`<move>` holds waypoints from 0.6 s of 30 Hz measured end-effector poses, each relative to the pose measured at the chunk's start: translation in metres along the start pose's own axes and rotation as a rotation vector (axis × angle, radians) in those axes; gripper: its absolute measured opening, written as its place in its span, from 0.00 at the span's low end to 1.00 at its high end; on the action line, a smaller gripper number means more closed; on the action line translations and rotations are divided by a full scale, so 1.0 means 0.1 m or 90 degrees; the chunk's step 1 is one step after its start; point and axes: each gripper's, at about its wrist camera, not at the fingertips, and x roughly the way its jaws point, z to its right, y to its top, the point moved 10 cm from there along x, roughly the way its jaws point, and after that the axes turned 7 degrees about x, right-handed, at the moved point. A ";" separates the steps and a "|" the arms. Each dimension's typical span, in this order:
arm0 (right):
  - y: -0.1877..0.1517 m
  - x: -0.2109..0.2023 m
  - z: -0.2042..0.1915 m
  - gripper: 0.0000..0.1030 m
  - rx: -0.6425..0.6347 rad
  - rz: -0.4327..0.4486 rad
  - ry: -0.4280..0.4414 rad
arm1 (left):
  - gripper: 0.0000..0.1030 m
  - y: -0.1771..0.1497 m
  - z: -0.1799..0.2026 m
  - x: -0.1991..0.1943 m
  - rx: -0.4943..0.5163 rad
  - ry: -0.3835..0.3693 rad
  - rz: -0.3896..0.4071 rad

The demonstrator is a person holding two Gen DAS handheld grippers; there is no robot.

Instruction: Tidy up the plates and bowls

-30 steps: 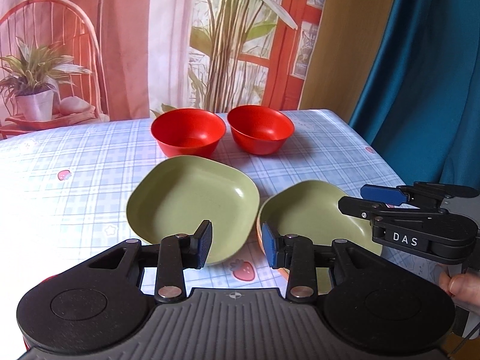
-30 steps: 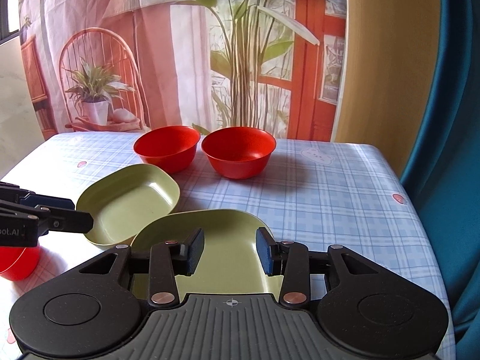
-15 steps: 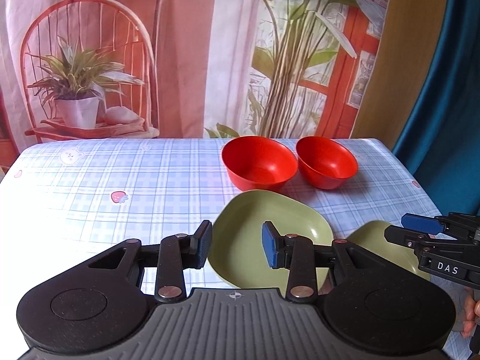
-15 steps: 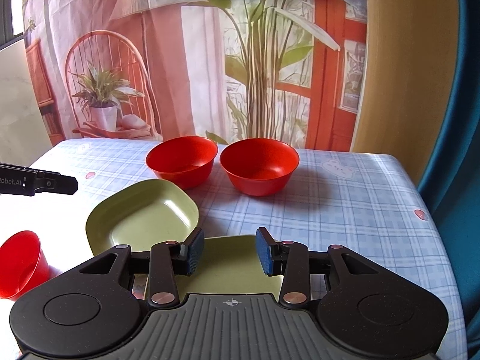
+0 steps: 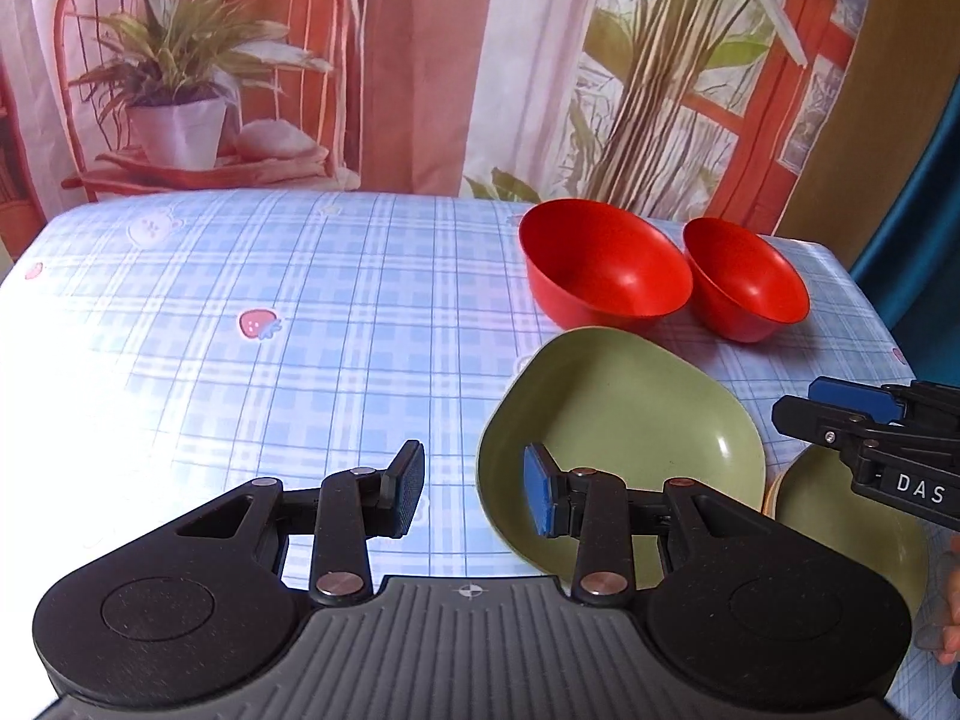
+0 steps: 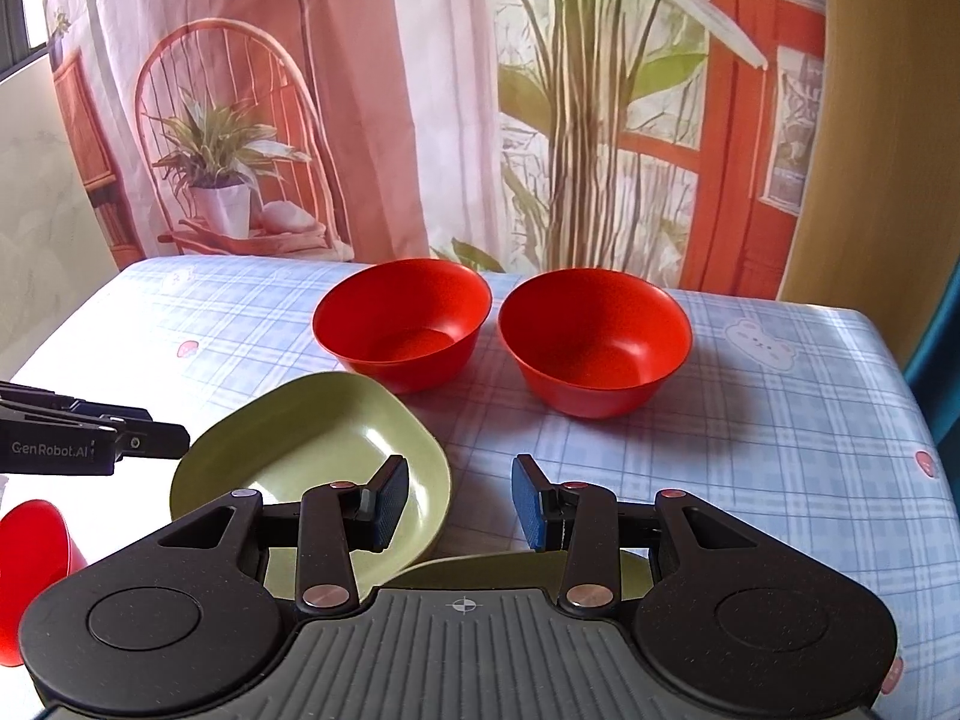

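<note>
Two red bowls stand side by side at the back of the table: one [image 5: 606, 267] [image 6: 402, 321] on the left, one [image 5: 747, 285] [image 6: 594, 342] on the right. A green plate [image 5: 624, 426] [image 6: 312, 450] lies in front of them. A second green plate [image 5: 846, 510] [image 6: 522, 564] lies to its right, mostly hidden under my right gripper. My left gripper [image 5: 474, 489] is open and empty, above the left edge of the first plate. My right gripper [image 6: 459, 504] is open and empty, above the second plate.
The table [image 5: 300, 330] has a blue checked cloth with strawberry prints. A red cup [image 6: 30, 558] stands at the front left. A printed backdrop hangs behind the table, and a teal curtain [image 5: 918, 180] hangs at the right.
Both grippers have pulled back and risen. The left one has swung leftward, so plates and bowls now sit to its right. Both stay open.
</note>
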 end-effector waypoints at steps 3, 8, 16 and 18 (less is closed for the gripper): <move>-0.01 0.17 -0.03 0.35 0.005 -0.024 0.004 | 0.37 -0.04 -0.04 0.07 -0.001 0.005 -0.015; -0.07 0.38 -0.05 0.35 0.000 -0.062 -0.008 | 0.37 -0.08 -0.02 0.16 -0.005 -0.017 -0.041; -0.14 0.50 -0.06 0.32 0.015 -0.099 -0.004 | 0.35 -0.13 0.10 0.22 0.032 -0.026 -0.059; -0.15 0.52 -0.08 0.29 0.017 -0.103 0.005 | 0.32 -0.13 0.11 0.23 0.035 -0.025 -0.059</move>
